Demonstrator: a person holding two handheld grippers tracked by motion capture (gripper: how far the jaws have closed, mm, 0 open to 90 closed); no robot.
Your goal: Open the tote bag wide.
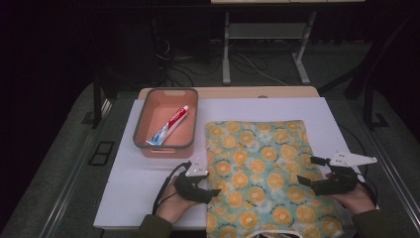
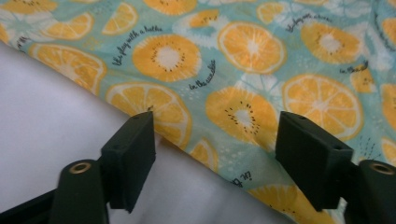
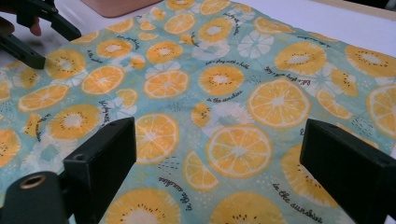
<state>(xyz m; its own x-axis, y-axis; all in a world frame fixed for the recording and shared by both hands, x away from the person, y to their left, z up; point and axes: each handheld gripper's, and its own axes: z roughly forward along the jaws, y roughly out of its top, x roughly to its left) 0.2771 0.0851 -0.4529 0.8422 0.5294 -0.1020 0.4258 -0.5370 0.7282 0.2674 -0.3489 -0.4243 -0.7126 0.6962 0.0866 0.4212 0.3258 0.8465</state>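
The left gripper (image 1: pixel 210 191) is straddling the orange-print cloth (image 1: pixel 262 168) edge, jaws released; right gripper (image 1: pixel 309 173) is hovering over the cloth, jaws released.

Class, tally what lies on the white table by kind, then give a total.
Patterned cloth: 1
Pink bin: 1
Toothpaste tube, in the bin: 1
Hand-held grippers, left gripper and right gripper: 2
Total: 5

Left gripper (image 1: pixel 214 191) and right gripper (image 1: pixel 303 179) both gape, jaws pointing inward toward each other.
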